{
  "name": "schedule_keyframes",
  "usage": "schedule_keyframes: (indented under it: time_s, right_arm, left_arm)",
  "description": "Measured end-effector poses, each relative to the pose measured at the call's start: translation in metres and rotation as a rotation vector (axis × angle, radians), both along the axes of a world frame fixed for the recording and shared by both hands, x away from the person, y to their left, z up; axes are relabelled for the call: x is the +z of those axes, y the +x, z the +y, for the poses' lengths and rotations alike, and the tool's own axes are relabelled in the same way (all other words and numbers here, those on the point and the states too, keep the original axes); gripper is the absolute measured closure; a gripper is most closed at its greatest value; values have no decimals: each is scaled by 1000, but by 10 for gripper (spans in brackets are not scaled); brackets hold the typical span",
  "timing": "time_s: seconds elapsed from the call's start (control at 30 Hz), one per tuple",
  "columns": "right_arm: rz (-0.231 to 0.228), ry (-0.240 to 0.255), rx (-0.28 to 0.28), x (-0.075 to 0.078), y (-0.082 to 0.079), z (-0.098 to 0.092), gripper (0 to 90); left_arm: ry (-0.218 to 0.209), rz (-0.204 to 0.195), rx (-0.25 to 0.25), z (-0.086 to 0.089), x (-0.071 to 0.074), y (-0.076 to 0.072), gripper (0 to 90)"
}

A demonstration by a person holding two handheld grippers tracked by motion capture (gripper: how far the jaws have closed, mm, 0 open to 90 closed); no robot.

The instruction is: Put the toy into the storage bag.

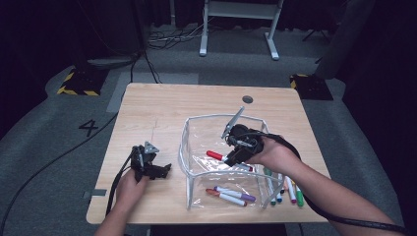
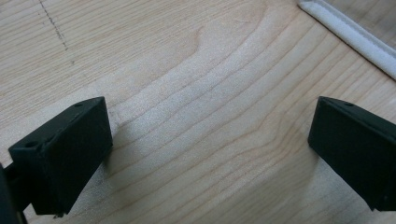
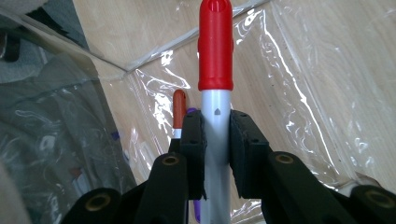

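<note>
Over the clear pouch (image 1: 196,169), the right gripper (image 1: 235,158) clamps a red-capped marker (image 3: 215,46); released high, it could bounce out. Beside the pouch, the left gripper (image 2: 210,140) rests, jaws apart.

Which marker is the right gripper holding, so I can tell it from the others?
Start at the clear plastic bag standing open on the wooden table. Over its middle, the right gripper is shut on the red-capped marker, a white barrel with the cap pointing away from the hand. The other markers lie loose: two on the bag's floor, the rest outside beside the right forearm.
</note>
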State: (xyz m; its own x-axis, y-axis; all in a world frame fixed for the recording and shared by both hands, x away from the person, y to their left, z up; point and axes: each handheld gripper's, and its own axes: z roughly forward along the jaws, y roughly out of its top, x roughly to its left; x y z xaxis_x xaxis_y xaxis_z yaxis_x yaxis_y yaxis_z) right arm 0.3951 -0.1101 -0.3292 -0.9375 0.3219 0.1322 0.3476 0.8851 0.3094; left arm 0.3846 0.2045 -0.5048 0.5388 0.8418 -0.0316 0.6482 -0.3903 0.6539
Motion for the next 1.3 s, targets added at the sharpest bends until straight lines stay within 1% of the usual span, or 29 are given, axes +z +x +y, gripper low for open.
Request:
schedule_keyframes:
  time_s: [0.1, 0.23, 0.4, 0.43, 0.53, 0.63, 0.73, 0.9, 1.0, 1.03, 1.17, 1.27, 1.3]
  right_arm:
    - [19, -25, 15, -8, 0, 7, 764]
    - [31, -64, 32, -19, 0, 13, 764]
    - [45, -93, 48, -27, -2, 18, 763]
    - [54, -99, 48, -29, -2, 19, 763]
    - [63, -126, 56, -35, -2, 23, 763]
    - [84, -151, 58, -42, -1, 27, 763]
    - [106, -170, 73, -49, -2, 30, 763]
    - [115, -191, 113, -54, -5, 33, 763]
    - [109, -202, 132, -58, -7, 33, 763]
    - [117, -205, 128, -60, -8, 33, 762]
    - [132, -246, 132, -65, -9, 34, 763]
    - [137, -263, 148, -69, -10, 34, 762]
    - [141, -267, 146, -70, -11, 34, 762]
  left_arm:
    - [1, -1, -1, 0, 0, 0, 0]
    - [1, -1, -1, 0, 0, 0, 0]
    - [0, 0, 0, 0, 0, 0, 0]
    - [0, -1, -1, 0, 0, 0, 0]
    - [0, 0, 0, 0, 0, 0, 0]
    - [0, 0, 0, 0, 0, 0, 0]
    - [0, 0, 0, 0, 0, 0, 0]
    - [0, 0, 0, 0, 0, 0, 0]
    - [0, 0, 0, 0, 0, 0, 0]
    - [0, 0, 0, 0, 0, 0, 0]
    - [1, 0, -1, 0, 0, 0, 0]
    - [0, 0, 0, 0, 0, 0, 0]
    - [1, 0, -1, 0, 0, 0, 0]
